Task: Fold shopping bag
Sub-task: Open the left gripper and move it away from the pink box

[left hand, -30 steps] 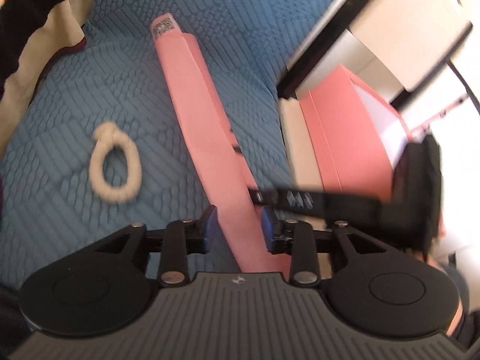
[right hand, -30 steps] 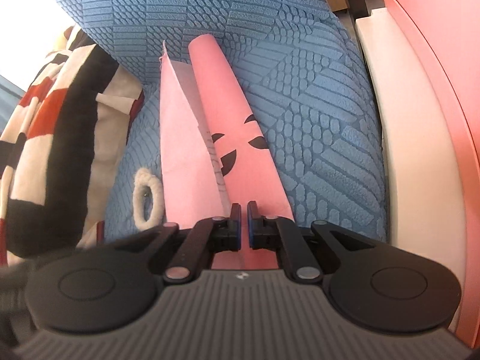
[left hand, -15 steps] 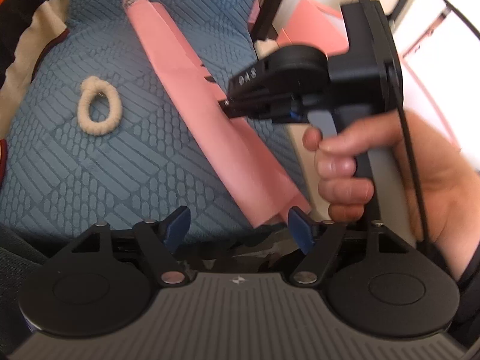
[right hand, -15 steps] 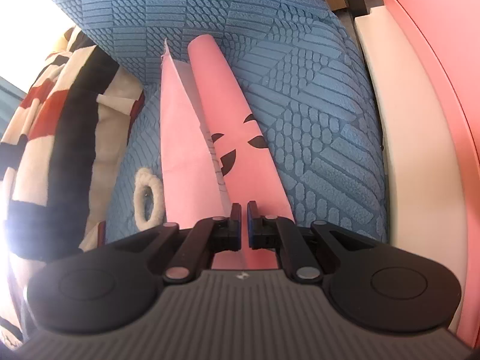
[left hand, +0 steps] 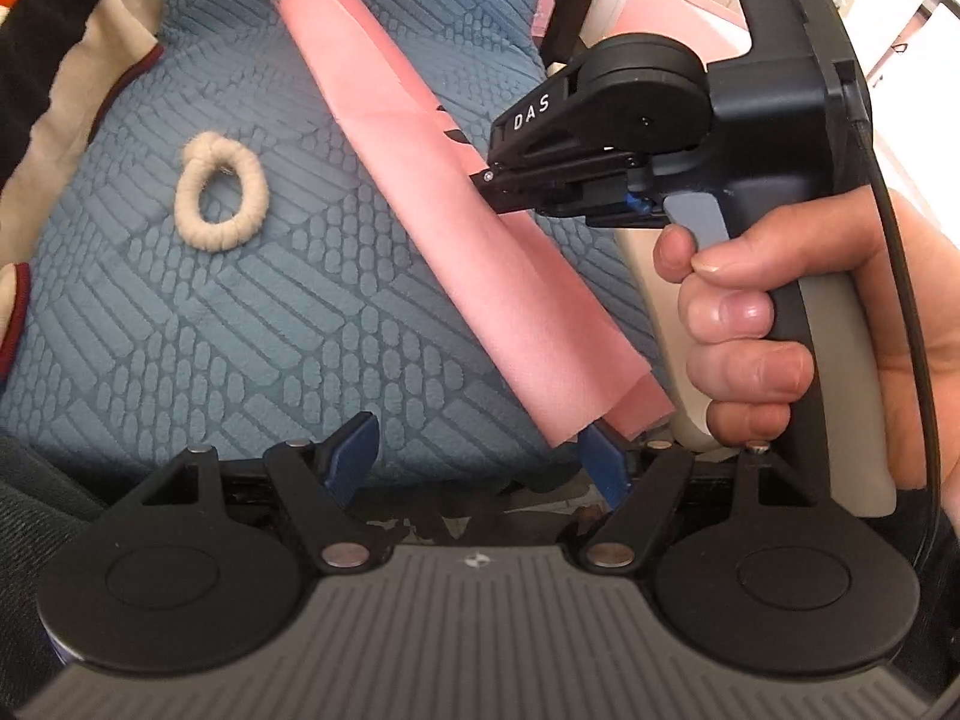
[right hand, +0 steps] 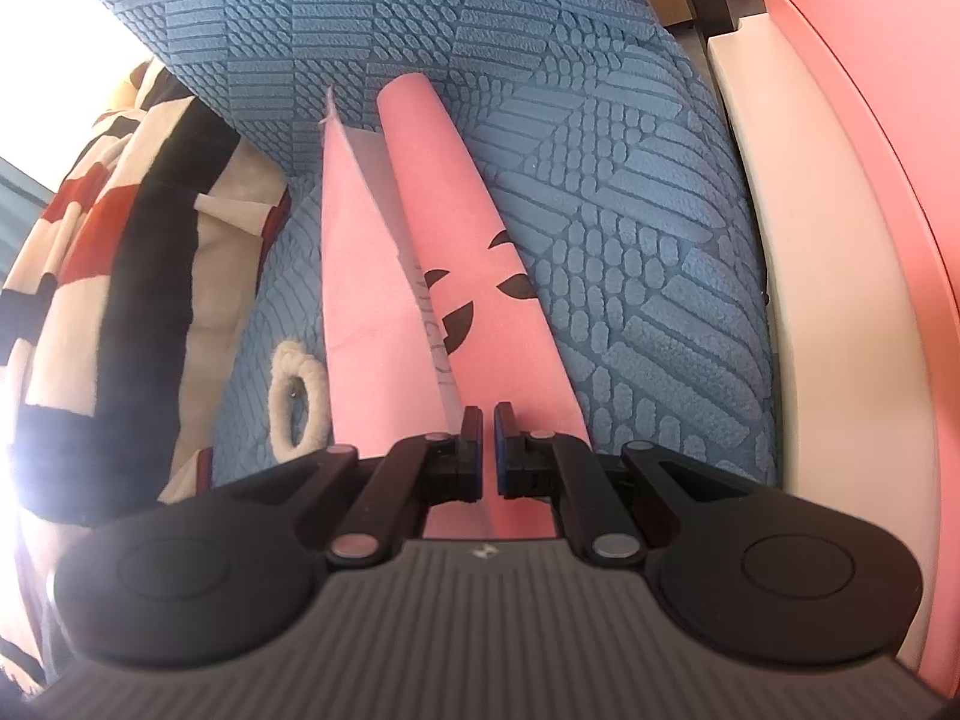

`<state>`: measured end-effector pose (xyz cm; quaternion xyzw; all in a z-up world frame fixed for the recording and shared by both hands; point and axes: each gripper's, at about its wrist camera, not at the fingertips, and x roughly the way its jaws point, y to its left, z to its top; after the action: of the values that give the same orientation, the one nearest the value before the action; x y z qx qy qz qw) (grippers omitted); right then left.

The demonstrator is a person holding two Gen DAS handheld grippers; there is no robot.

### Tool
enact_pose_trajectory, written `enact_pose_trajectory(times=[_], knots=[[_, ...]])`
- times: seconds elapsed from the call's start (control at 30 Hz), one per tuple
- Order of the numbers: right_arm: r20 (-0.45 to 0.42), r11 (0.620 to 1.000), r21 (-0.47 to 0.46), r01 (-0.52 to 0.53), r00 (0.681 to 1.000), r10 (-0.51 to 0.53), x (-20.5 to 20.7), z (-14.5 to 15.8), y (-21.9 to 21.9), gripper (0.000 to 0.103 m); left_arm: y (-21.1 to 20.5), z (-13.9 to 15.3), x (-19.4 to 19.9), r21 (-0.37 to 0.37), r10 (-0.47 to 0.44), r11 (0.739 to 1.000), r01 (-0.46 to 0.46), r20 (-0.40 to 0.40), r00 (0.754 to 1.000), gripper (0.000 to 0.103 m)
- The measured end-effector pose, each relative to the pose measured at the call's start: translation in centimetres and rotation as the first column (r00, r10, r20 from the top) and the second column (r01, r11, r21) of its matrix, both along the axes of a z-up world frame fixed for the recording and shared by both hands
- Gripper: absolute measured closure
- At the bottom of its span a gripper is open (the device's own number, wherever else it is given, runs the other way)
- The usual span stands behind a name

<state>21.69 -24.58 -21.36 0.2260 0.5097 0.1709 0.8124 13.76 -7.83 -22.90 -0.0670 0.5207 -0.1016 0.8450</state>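
Note:
The pink shopping bag (left hand: 456, 222), folded into a long narrow strip, lies slantwise on a blue textured cushion (left hand: 180, 330). My left gripper (left hand: 483, 456) stands open at the strip's near end, which lies just beside the right pad (left hand: 606, 462) with nothing pressing on it. A hand (left hand: 750, 324) holds my right gripper (left hand: 489, 177), which is shut, its tips down on the middle of the strip next to the black print. In the right wrist view, the right gripper (right hand: 487, 414) points along the bag (right hand: 372, 300); whether a layer is pinched I cannot tell.
A cream rope ring (left hand: 219, 198) lies on the cushion left of the bag, also in the right wrist view (right hand: 294, 396). A black, red and cream blanket (right hand: 108, 240) borders the cushion's left side. Pink and cream boxes (right hand: 840, 240) stand along its right edge.
My left gripper has let go of the bag, opened wide and drawn back to the strip's near end. The right gripper and the bag's middle have not moved.

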Motion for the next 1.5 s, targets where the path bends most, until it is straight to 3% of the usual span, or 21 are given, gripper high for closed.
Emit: enact_pose_trajectory(times=[0.23,0.5,0.7,0.87,1.03,1.1,1.27,1.37,1.5], knots=[[0.007,1.0,-0.004,-0.005,1.0,0.005,-0.1,0.0,-0.1,0.099,1.5,0.9,-1.9,-0.03,0.119,0.992,-0.119,0.004,0.993,0.023],[0.016,1.0,-0.011,-0.011,1.0,0.011,-0.2,0.0,0.1,0.099,3.5,3.2,-3.7,-0.013,0.211,0.977,-0.211,0.081,0.974,0.023],[0.027,0.999,-0.034,-0.019,0.999,0.02,-0.4,0.2,0.5,0.099,3.3,4.2,-3.8,0.084,0.244,0.963,-0.257,0.14,0.96,0.023],[0.033,0.998,-0.05,-0.032,0.999,0.034,-0.5,0.3,0.8,0.099,2.6,3.2,-2.8,0.211,0.203,0.95,-0.232,0.151,0.967,0.023],[0.05,0.996,-0.079,-0.051,0.997,0.055,-0.7,0.4,1.2,0.099,3.4,1.5,-1.0,0.239,0.22,0.939,-0.245,0.127,0.967,0.026],[0.055,0.995,-0.085,-0.055,0.997,0.06,-0.7,0.5,1.3,0.099,3.9,0.8,0.0,0.246,0.227,0.938,-0.245,0.099,0.969,0.043],[0.058,0.994,-0.091,-0.059,0.996,0.065,-0.7,0.5,1.3,0.099,5.7,-0.9,2.4,0.241,0.279,0.928,-0.284,0.055,0.959,0.074],[0.059,0.994,-0.091,-0.058,0.996,0.063,-0.8,0.5,1.4,0.099,6.3,-1.3,3.5,0.242,0.283,0.925,-0.292,0.071,0.956,0.081],[0.062,0.994,-0.091,-0.057,0.996,0.063,-0.9,0.4,1.5,0.099,5.5,-1.6,4.6,0.312,0.223,0.916,-0.252,0.126,0.967,0.082]])
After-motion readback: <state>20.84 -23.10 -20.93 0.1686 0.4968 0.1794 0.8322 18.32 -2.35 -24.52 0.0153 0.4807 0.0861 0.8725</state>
